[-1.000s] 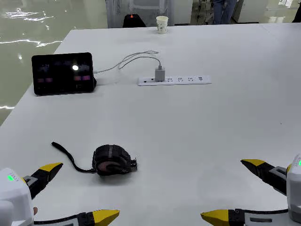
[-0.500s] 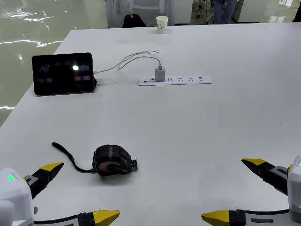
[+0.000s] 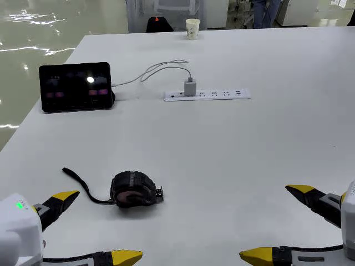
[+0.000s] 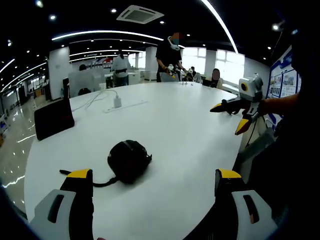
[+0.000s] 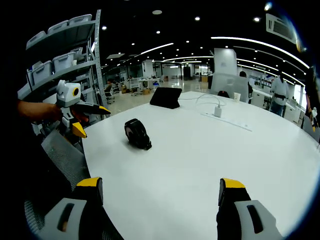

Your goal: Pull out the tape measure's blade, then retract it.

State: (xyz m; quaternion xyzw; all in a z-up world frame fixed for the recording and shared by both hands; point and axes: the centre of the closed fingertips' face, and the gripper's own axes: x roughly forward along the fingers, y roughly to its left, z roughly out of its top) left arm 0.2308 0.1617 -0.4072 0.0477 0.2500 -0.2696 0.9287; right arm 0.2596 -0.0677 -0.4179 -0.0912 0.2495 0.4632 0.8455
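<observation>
Black round tape measure (image 3: pixel 133 189) lies on the white surface (image 3: pixel 233 144), nearer the left tool (image 3: pixel 100 226) than the right tool (image 3: pixel 274 223). Both stand spread, empty. Risk: unanchored, the case slides under blade pull.

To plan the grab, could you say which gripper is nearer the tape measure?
Left. The left gripper sits near the tape measure; the right gripper is far to its right.

White table (image 3: pixel 266 144). Tape measure (image 3: pixel 133 189) black, dull red round face, black strap (image 3: pixel 77 180). Left claw (image 3: pixel 97 226) and right claw (image 3: pixel 277 223): yellow tips, black jaws, white bodies; green light on left claw. Beyond tape measure: black tablet (image 3: pixel 76 87) with pink-purple screen patches, white power strip (image 3: pixel 213 95), grey-white charger (image 3: pixel 190 87), white cable (image 3: pixel 155 69), pale cup (image 3: pixel 192 28).
</observation>
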